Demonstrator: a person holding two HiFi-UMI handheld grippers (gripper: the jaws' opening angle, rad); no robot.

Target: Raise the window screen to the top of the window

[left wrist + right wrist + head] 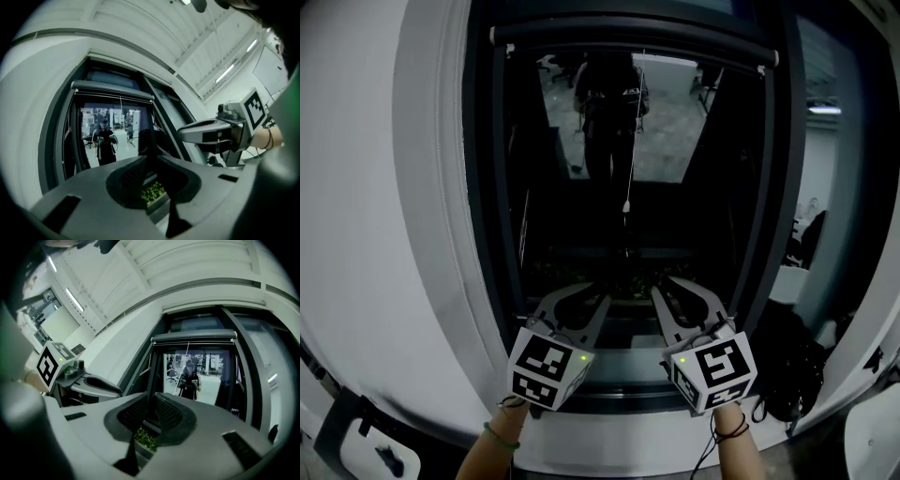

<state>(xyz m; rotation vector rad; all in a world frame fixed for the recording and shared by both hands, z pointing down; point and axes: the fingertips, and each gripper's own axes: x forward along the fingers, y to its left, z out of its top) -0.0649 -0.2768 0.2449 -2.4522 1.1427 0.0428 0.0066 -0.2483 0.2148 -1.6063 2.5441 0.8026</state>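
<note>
Head view: window screen (633,43) sits rolled at the window top, well above the 2 claws. Left claw (601,299) and right claw (657,290) are both clenched, empty, near the lower window frame (623,380).

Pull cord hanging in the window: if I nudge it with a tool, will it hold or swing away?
Likely floppy: the pull cord is a thin line hanging free from the top bar. Its small end toggle looks light, so it would probably swing.
</note>
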